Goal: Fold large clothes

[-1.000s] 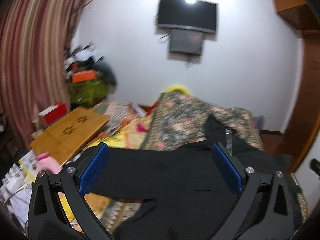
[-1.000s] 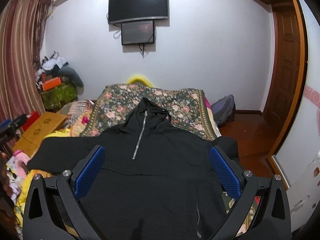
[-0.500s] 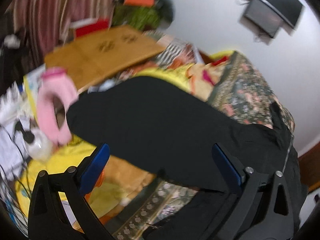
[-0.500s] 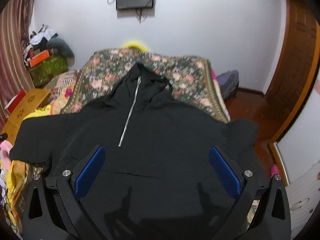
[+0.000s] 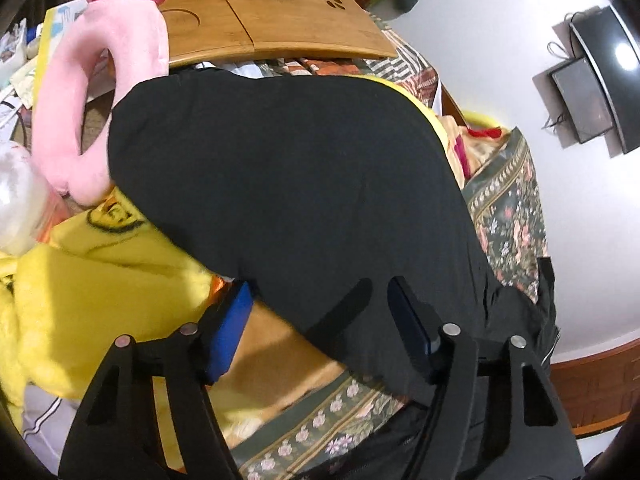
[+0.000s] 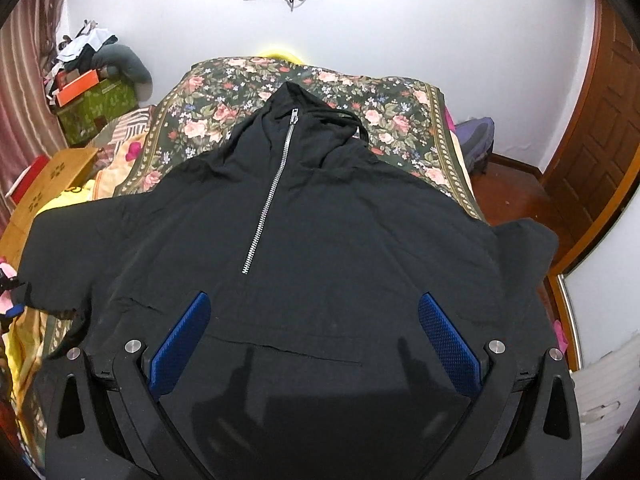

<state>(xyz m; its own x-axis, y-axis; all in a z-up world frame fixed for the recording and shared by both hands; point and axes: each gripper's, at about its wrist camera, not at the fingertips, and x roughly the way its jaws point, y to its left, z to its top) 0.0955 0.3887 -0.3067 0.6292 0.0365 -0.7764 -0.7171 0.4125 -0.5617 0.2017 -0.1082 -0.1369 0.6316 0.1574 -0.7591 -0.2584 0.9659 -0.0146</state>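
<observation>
A black hoodie is lying spread front-up on the bed, over its floral bedspread, hood toward the far edge by the wall, zipper running down the chest. The left tool is closing over the lower edge of the hoodie's left sleeve, which is reaching past the bed's left edge over a yellow blanket; cloth is lying between its blue pads, which are not pressing it. The right tool is hovering released, spread wide above the hoodie's front pocket near the bed's near edge.
</observation>
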